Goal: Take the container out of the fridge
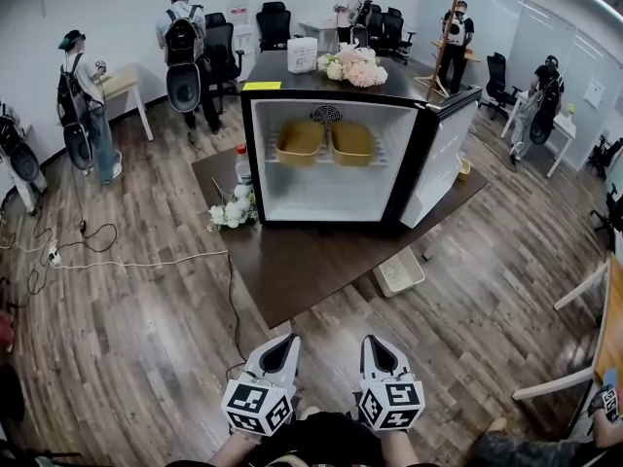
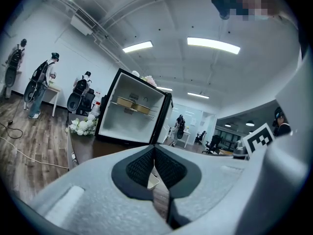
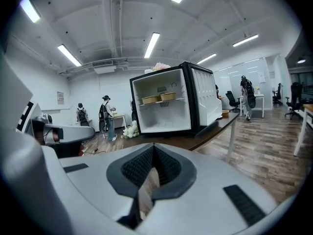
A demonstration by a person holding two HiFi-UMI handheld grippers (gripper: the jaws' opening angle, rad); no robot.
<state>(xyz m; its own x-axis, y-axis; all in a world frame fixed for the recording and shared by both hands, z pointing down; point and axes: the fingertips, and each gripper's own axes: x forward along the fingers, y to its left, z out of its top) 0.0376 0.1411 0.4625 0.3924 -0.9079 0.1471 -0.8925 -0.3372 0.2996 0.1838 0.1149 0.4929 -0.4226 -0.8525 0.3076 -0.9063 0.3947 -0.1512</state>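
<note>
Clenched, empty left tool (image 1: 288,340) and right tool (image 1: 369,341), well apart from shelved containers (image 1: 300,141).

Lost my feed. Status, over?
Both shut, empty: left gripper, right gripper, short of table. Two containers on fridge shelf, door open. Nothing in the way.

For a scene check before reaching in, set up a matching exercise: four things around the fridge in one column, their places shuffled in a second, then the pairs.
Things
1. two tan containers
2. pink flowers
3. white bouquet
4. white basket

Places
A. on top of the fridge
B. on the floor, at the edge of the table
C. on the shelf inside the fridge
D. on the table, left of the fridge in the head view

Pairs: 1-C, 2-A, 3-D, 4-B
</note>
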